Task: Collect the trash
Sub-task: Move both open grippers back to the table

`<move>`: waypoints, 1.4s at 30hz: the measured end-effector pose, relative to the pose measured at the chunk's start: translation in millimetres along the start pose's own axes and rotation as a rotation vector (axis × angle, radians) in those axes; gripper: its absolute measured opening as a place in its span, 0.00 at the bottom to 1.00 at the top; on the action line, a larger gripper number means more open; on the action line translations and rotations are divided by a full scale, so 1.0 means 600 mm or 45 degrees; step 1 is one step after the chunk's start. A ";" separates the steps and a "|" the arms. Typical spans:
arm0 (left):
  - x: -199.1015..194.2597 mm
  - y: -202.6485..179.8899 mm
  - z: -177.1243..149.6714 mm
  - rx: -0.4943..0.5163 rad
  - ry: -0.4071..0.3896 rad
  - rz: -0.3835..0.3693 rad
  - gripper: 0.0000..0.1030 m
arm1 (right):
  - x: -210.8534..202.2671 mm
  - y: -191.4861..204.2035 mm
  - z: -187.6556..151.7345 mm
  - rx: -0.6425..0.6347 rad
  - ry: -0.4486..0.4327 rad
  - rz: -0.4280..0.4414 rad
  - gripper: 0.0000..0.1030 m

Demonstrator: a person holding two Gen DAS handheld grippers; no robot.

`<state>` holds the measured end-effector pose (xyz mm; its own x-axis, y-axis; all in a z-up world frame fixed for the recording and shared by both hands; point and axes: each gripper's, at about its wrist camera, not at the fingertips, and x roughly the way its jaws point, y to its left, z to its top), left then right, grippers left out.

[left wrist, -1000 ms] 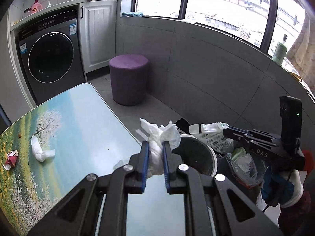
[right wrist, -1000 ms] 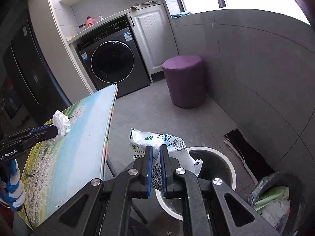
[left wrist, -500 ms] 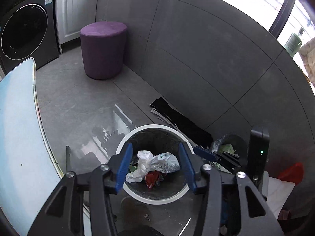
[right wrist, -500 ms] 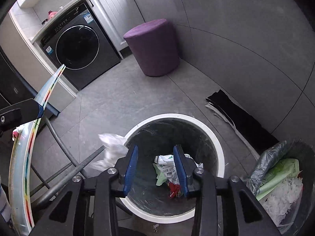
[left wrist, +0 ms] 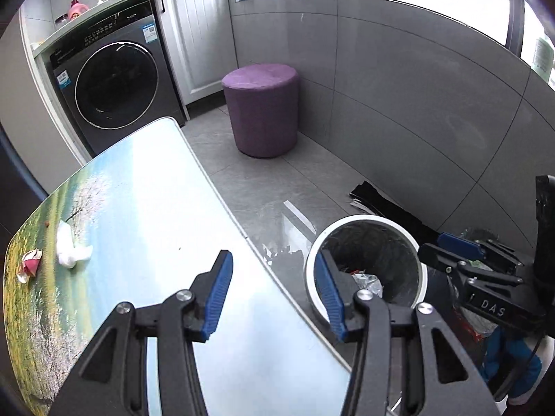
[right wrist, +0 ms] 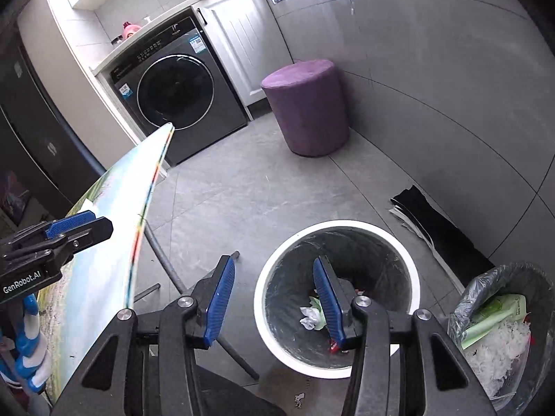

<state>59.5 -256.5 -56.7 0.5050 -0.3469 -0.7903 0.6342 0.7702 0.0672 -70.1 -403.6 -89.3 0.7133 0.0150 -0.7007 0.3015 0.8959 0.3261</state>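
White tissue (left wrist: 71, 251) lies well left of parted, empty jaws.

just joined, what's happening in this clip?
A person with a handheld gripper in each hand is clearing trash. Left gripper is open and empty; right gripper is empty, its jaws opening. Scraps lie in the white-rimmed bin. A crumpled tissue and a pink scrap remain on the table.

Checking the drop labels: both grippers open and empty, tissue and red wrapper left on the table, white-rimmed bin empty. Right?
Not quite: the bin isn't empty. The right wrist view shows crumpled trash at its bottom. The rest holds: left gripper empty, right gripper opening and empty, tissue and wrapper on the table.
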 end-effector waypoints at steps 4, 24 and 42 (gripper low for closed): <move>-0.043 0.069 -0.044 -0.041 0.000 0.112 0.46 | -0.024 0.057 -0.003 -0.064 -0.008 0.077 0.46; -0.186 0.283 -0.212 -0.338 -0.026 0.449 0.46 | -0.023 0.293 -0.027 -0.346 0.063 0.262 0.54; -0.201 0.354 -0.266 -0.469 -0.035 0.482 0.46 | 0.005 0.390 -0.036 -0.486 0.137 0.294 0.54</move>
<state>40.0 34.3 -44.2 0.6772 -0.0179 -0.7356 0.1593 0.9796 0.1227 -10.9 -184.3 -28.5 0.6584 0.2612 -0.7059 -0.1266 0.9629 0.2382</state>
